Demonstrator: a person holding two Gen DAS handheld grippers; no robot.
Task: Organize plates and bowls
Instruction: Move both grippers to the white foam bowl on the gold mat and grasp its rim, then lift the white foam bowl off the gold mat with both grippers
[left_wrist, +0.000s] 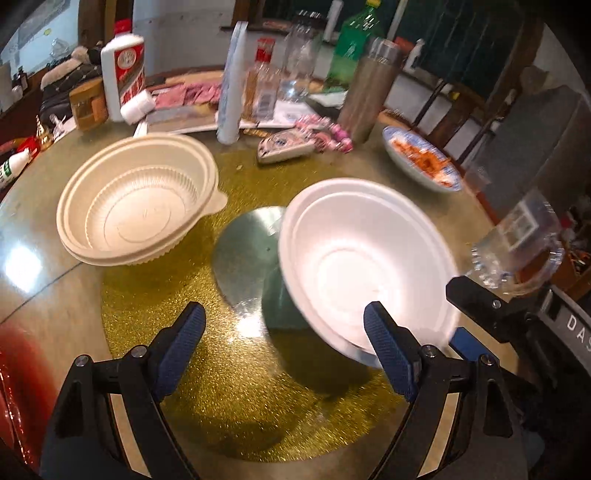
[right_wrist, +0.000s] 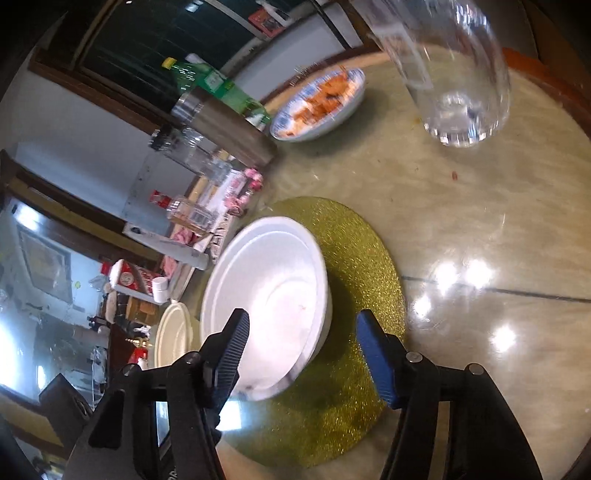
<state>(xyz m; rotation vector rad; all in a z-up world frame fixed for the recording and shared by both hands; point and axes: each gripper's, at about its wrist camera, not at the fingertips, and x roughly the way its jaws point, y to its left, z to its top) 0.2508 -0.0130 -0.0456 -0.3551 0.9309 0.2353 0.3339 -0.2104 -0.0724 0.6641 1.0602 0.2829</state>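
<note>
Two bowls on the table, both on the gold glitter mat (left_wrist: 155, 295). Cream ribbed bowl (left_wrist: 136, 218) sits upright at the mat's left edge; looks like a nested pair, two rims show. White foam bowl (left_wrist: 365, 262) is tilted, its near rim low and smeared by motion blur.

Left gripper (left_wrist: 284, 339): jaws wide apart, nothing between the pads. Its right finger overlaps the white bowl's near rim in the left wrist view; can't tell whether it touches.

Right gripper (right_wrist: 301, 354): jaws roughly half apart, straddling the white bowl's near rim in its own view. Left pad sits over the bowl's inside, right pad clear of the outer wall above the mat. No visible pinch. In the left wrist view only its black body and a strip of blue pad show, at the right edge.

Silver disc (left_wrist: 247, 254) on the mat is partly hidden behind the white bowl. Clear glass (right_wrist: 450, 70) is blurred, top cut off by the frame. Blue-patterned plate with orange food (left_wrist: 421, 158) sits further back. Bottles and clutter behind are too smeared to read.
</note>
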